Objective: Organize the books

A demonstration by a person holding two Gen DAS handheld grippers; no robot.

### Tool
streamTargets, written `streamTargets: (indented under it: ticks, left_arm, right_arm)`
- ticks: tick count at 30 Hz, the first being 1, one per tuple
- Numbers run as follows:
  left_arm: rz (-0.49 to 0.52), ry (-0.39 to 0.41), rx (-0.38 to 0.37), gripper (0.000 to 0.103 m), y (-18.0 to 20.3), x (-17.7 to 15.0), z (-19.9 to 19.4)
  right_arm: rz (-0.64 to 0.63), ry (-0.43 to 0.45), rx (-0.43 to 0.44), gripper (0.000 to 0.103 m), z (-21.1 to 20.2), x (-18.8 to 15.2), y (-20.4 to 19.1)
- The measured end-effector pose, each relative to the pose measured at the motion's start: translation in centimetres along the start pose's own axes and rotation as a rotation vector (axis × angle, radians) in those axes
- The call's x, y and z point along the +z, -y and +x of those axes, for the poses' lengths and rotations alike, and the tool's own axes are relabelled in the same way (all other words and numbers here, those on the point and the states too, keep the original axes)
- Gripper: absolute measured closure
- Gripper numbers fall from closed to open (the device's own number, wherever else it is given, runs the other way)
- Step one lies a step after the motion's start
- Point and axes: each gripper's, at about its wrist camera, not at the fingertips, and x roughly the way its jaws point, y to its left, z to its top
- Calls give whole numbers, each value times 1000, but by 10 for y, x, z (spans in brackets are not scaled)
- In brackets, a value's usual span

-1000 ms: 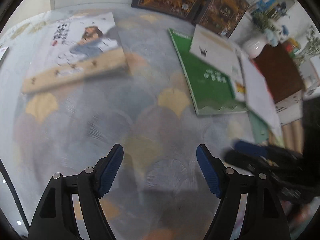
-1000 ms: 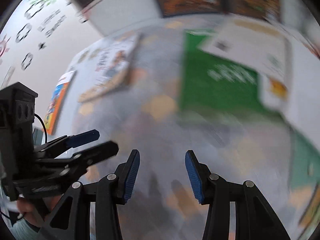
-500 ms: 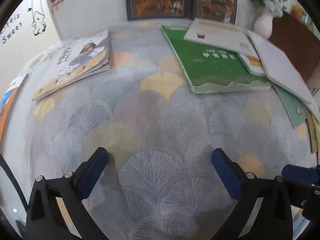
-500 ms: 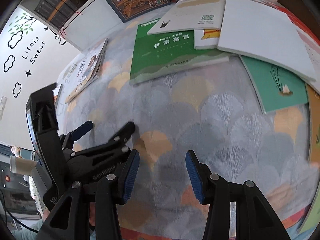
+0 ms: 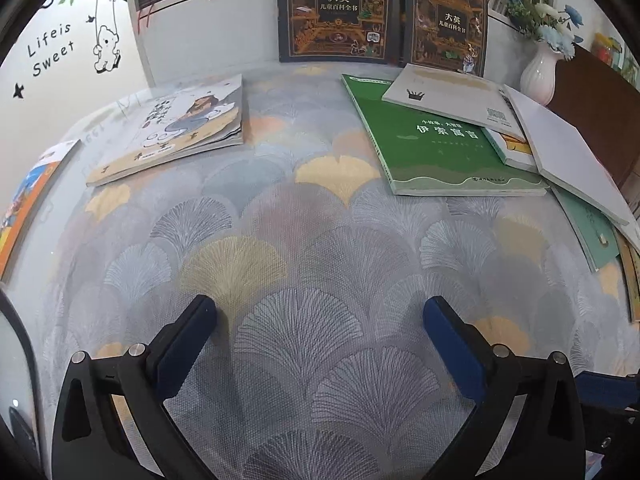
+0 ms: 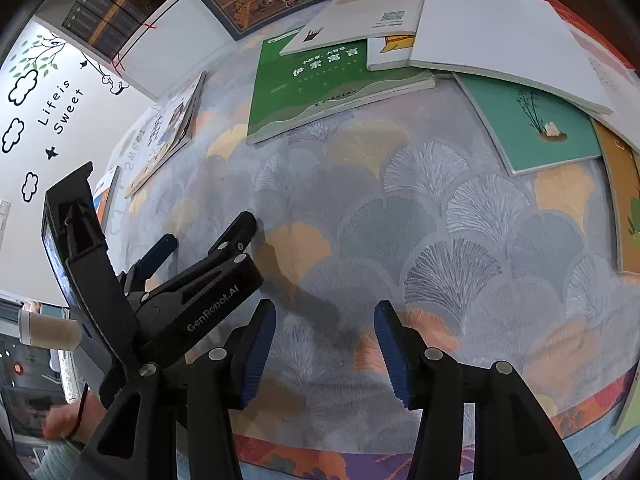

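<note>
Several books lie on the fan-patterned tablecloth [image 5: 320, 240]. A green book [image 5: 436, 148] [image 6: 320, 80] sits at the back right, partly under a pale book with a crown mark [image 5: 448, 96] and a white book [image 5: 568, 152]. A teal book [image 6: 540, 120] pokes out beneath them. An illustrated book [image 5: 176, 132] lies at the back left. My left gripper [image 5: 320, 308] [image 6: 208, 232] hovers over bare cloth, open wide and empty. My right gripper [image 6: 325, 312] is beside it, jaws opening a little, with nothing between them.
Two dark encyclopedias [image 5: 336, 12] [image 5: 446, 24] lean upright against the shelf at the back. A white vase of flowers [image 5: 540, 72] stands at the back right. An orange book [image 5: 24, 200] lies at the left table edge. More book covers overlap along the right edge [image 6: 624, 208].
The left jaws have spread much wider. Both views were blurred and swinging one second ago and are now steady over the middle of the cloth, with the books farther up the picture.
</note>
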Motion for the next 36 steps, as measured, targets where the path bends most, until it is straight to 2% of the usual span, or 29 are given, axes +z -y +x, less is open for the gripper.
streamTargets:
  ticks: [5, 20, 24, 26, 28, 30, 33, 36]
  left_arm:
    - [1, 0, 0, 0, 0, 0, 0]
    - [-1, -3, -1, 0, 0, 0, 1]
    - [41, -81, -22, 0, -1, 9, 3]
    - [34, -80, 41, 0, -1, 12, 2]
    - [53, -63, 121, 4, 4, 20, -3]
    - [88, -17, 143, 5, 14, 32, -15]
    - [150, 39, 98, 3, 43, 57, -32]
    - [191, -17, -13, 2, 73, 79, -27]
  right_arm:
    - [27, 16, 2, 50, -4, -1, 9]
    - [79, 2, 28, 50, -4, 9, 34]
    - [33, 19, -7, 50, -15, 22, 41]
    - [16, 32, -21, 50, -21, 28, 47]
    - [7, 57, -37, 50, -32, 36, 57]
    - [21, 80, -38, 50, -43, 44, 73]
    - [58, 115, -50, 50, -61, 57, 100]
    - [111, 156, -61, 50, -80, 70, 131]
